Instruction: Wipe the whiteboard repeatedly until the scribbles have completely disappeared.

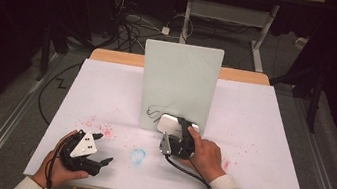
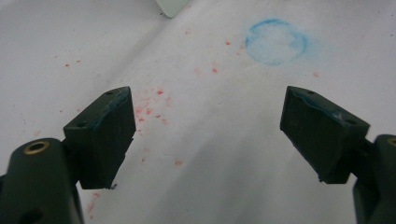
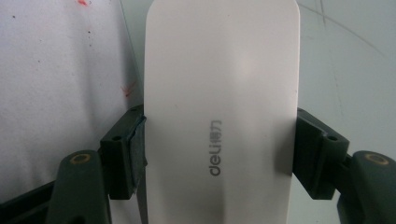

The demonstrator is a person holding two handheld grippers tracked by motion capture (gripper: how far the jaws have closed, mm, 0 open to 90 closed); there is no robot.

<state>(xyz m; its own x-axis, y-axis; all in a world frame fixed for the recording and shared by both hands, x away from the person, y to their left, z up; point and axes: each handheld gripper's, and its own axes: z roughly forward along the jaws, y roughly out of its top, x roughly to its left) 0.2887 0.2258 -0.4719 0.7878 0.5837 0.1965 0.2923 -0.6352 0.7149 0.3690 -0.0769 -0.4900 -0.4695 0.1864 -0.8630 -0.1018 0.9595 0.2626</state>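
Right hand-held gripper (image 3: 219, 149) clamps a white eraser (image 3: 222, 93) printed "deli".

Bright white table under overhead light, dark room around it, slightly soft pictures.

In the high view, light falls from above onto the white table (image 1: 261, 138), which glows evenly while the floor and the far and side edges of the room sink into near black. The upright pale board (image 1: 179, 86) casts only a faint shadow at its foot. The left gripper view is evenly lit and a little grainy; the blue ring (image 2: 276, 42) on the far surface looks soft, and the near black jaws are blurred at the bottom corners. In the right gripper view, the white eraser (image 3: 219, 84) is washed out by mild glare, its far end hazy.
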